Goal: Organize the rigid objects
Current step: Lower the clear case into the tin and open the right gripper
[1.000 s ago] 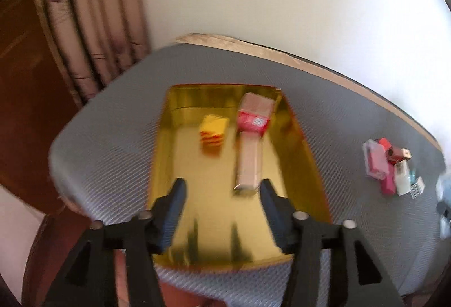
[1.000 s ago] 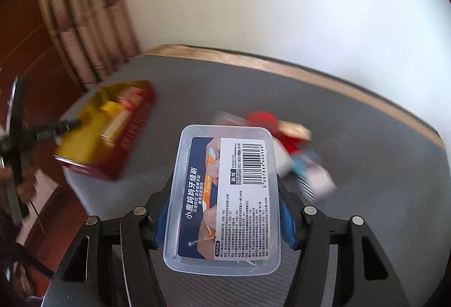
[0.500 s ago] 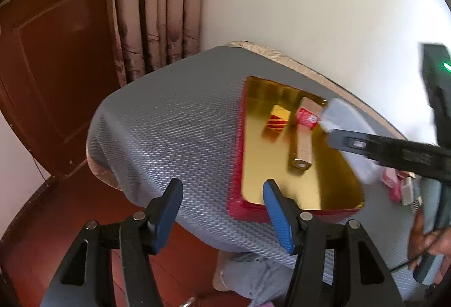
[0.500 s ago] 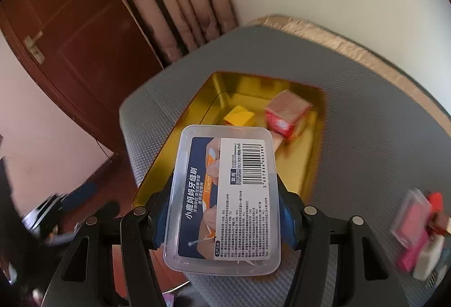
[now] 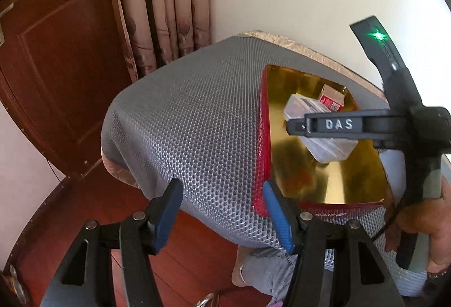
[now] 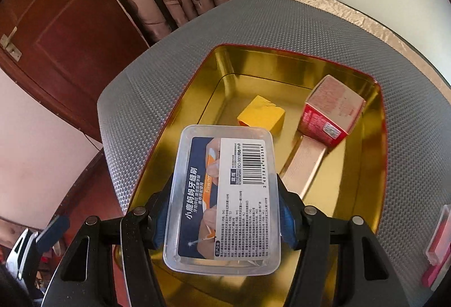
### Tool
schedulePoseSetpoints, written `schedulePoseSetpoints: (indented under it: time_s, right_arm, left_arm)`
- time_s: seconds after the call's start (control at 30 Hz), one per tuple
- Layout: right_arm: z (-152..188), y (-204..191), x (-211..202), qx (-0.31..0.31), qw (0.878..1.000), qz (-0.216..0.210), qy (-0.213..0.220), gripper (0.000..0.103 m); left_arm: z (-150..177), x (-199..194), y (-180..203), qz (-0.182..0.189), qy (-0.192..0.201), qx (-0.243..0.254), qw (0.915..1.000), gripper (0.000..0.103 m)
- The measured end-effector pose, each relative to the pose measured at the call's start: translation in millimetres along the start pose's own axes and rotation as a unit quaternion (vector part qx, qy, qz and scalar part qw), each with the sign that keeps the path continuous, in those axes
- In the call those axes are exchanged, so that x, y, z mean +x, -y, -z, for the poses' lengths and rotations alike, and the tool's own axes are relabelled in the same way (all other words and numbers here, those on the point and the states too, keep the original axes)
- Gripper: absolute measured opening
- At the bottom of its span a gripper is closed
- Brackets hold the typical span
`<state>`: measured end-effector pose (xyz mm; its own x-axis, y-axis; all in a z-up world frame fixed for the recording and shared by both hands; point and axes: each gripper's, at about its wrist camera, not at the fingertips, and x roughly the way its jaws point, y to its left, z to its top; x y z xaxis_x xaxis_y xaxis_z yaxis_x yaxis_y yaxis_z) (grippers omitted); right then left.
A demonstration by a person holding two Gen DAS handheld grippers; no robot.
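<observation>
The right gripper [image 6: 225,218] has its blue-padded fingers [image 6: 162,219] closed against the long sides of a clear plastic box [image 6: 224,200] with a barcode label, holding it above the near part of a gold-lined tin [image 6: 296,64] with red outer walls. Inside the tin, just past the box, lies a yellow block [image 6: 262,114]; to its right a red and pink carton [image 6: 331,111] sits at the far right corner, with a long tan box [image 6: 303,167] running from under it toward the near side. The left gripper [image 5: 222,211] hangs with its fingers [image 5: 166,209] spread wide and nothing between them, at the near edge of the grey mesh mat [image 5: 197,121], left of the tin [image 5: 260,137]. From there the clear plastic box [image 5: 321,132] shows over the tin's middle. At the far right of the right wrist view a small pink case [image 6: 438,245] lies on the mat [image 6: 282,22]
</observation>
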<state>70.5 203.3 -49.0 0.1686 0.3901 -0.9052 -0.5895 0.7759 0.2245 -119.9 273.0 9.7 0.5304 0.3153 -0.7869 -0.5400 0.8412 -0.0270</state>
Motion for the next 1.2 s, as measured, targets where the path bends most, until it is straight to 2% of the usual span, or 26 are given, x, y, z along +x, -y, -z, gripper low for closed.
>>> schedulePoseSetpoints:
  time_s: [0.4, 0.53, 0.6, 0.67, 0.77, 0.8, 0.83, 0.9, 1.0, 1.03, 1.1, 1.13, 1.2]
  right_arm:
    - [-6.0, 7.2, 9.4, 0.029, 1.000, -0.009, 0.008, 0.060]
    - [-3.7, 12.8, -9.0, 0.043, 0.998, -0.026, 0.039, 0.061]
    - [-3.5, 16.5, -18.5, 0.051, 0.997, -0.036, 0.055, 0.068]
    - [-2.5, 20.2, -27.1, 0.057, 0.995, -0.042, 0.065, 0.069]
    - [11.9, 29.4, -58.0, 0.063, 0.991, -0.056, 0.102, 0.069]
    - [22.1, 34.2, -69.8, 0.061, 0.990, -0.052, 0.116, 0.074]
    - [36.0, 40.9, -82.7, 0.059, 0.989, -0.043, 0.130, 0.078]
    - [73.8, 61.2, -111.7, 0.052, 0.986, -0.005, 0.159, 0.080]
    - [135.1, 105.2, -145.0, 0.061, 0.979, 0.075, 0.177, 0.093]
    - [151.9, 120.3, -153.9, 0.070, 0.976, 0.100, 0.180, 0.093]
    - [192.8, 160.0, -173.0, 0.089, 0.966, 0.167, 0.177, 0.093]
    - [215.3, 181.7, -182.2, 0.098, 0.958, 0.212, 0.168, 0.093]
    - [250.2, 220.0, -196.4, 0.123, 0.942, 0.275, 0.149, 0.093]
  left_arm:
    - [3.8, 2.6, 4.5, -0.009, -0.009, 0.011, 0.9999, 0.061]
    - [4.7, 3.3, 6.4, -0.010, -0.011, 0.017, 0.9998, 0.061]
    - [6.1, 3.5, 8.5, -0.012, -0.010, 0.021, 0.9997, 0.060]
    - [7.6, 3.6, 10.4, -0.012, -0.012, 0.025, 0.9995, 0.061]
    - [8.5, -0.4, 12.2, -0.010, -0.003, 0.033, 0.9994, 0.061]
    - [8.3, -1.6, 12.7, -0.010, 0.001, 0.036, 0.9993, 0.061]
    - [8.7, -4.0, 13.7, -0.007, 0.005, 0.038, 0.9992, 0.061]
    - [10.5, -12.2, 19.2, 0.014, 0.018, 0.049, 0.9985, 0.061]
    - [16.6, -25.6, 35.2, 0.034, 0.037, 0.081, 0.9954, 0.061]
    - [20.4, -30.8, 45.4, 0.048, 0.040, 0.102, 0.9928, 0.061]
    - [25.9, -36.1, 60.7, 0.075, 0.038, 0.128, 0.9882, 0.061]
    - [30.5, -38.9, 70.5, 0.091, 0.035, 0.143, 0.9848, 0.061]
    - [37.4, -42.0, 92.0, 0.119, 0.028, 0.173, 0.9772, 0.061]
